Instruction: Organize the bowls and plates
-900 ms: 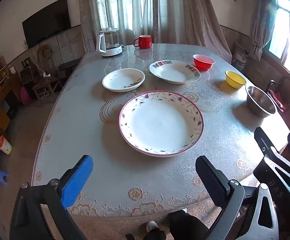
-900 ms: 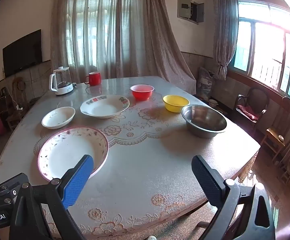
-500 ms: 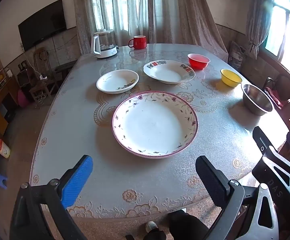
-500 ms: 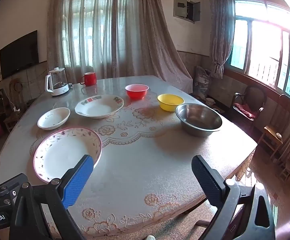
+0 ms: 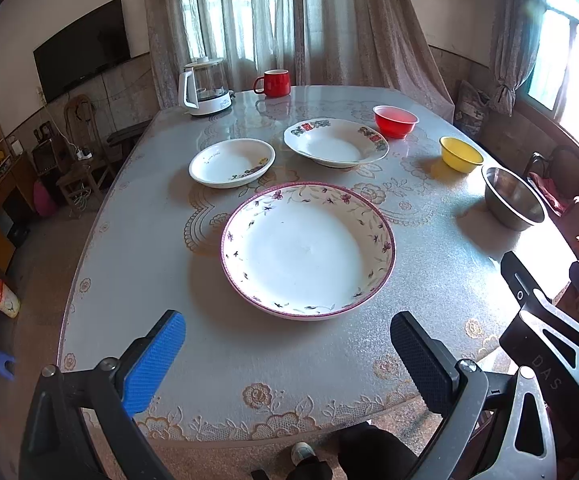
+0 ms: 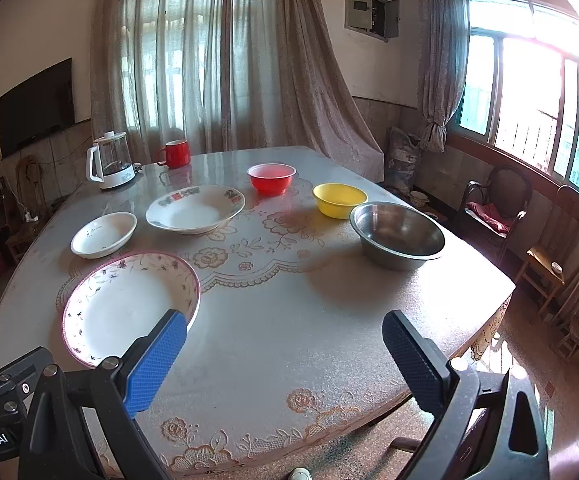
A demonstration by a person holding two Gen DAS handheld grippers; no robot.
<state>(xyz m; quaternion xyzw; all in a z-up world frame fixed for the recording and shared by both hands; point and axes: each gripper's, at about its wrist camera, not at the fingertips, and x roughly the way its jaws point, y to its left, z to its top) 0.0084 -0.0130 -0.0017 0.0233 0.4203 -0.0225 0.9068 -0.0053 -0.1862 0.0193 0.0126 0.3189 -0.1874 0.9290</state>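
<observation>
Plates, bowls: being held apart on table [image 5: 129, 240] | large floral plate [image 5: 307, 250] lying near-centre; steel bowl [image 6: 397, 234] far right | left gripper [image 5: 289, 354], right gripper [image 6: 285, 352]: both being held spread, empty | advice: near rim being approached low, squarely

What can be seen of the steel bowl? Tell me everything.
The steel bowl is round, deep, thin-rimmed, and looks like dull brushed metal with soft reflections inside. It stands upright and looks empty on the table, near the window-side edge, with the yellow bowl close beside it; I cannot tell whether they touch. Nothing else touches it. Sunlight falls on the table by it. Both grippers are well short of it.
</observation>
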